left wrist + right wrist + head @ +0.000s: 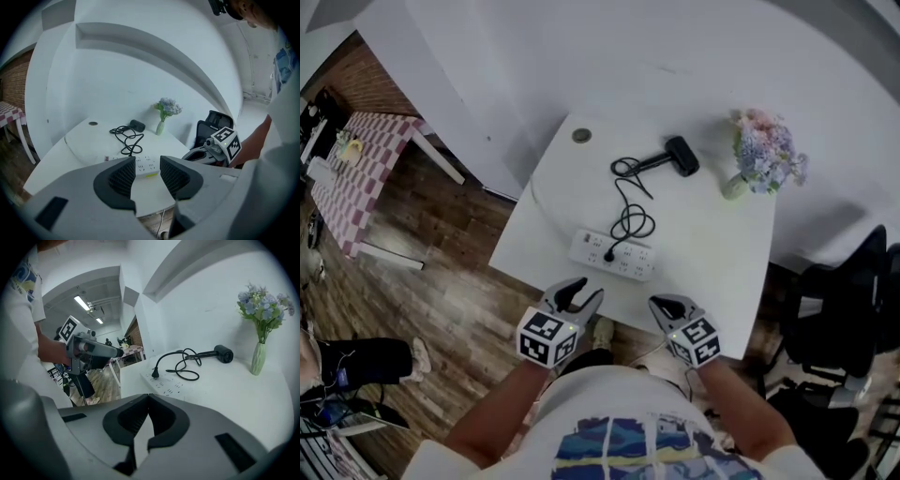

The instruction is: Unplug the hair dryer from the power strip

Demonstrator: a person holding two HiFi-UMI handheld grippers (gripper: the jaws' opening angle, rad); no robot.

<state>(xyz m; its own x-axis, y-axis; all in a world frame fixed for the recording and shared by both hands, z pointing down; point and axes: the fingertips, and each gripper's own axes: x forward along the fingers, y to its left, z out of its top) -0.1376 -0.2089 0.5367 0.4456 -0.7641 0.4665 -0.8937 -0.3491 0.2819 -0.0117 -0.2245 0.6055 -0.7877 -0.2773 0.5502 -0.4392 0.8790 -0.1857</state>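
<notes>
At the near table (712, 258) edge: both grippers staged, plug (608, 253) not yet pulled.
Left hand-held gripper (586, 292) has its jaws apart and empty; right hand-held gripper (667, 305) has its jaws pressed together on nothing. Both hover just off the front edge, likely lined up for the reach. The power strip (615, 256) lies just ahead with the black plug seated toward its left end. The cord (630, 202) loops back to the hair dryer (676, 157), near the far edge beside a vase of flowers (763, 156). The spread left looks readier to pinch the plug.
</notes>
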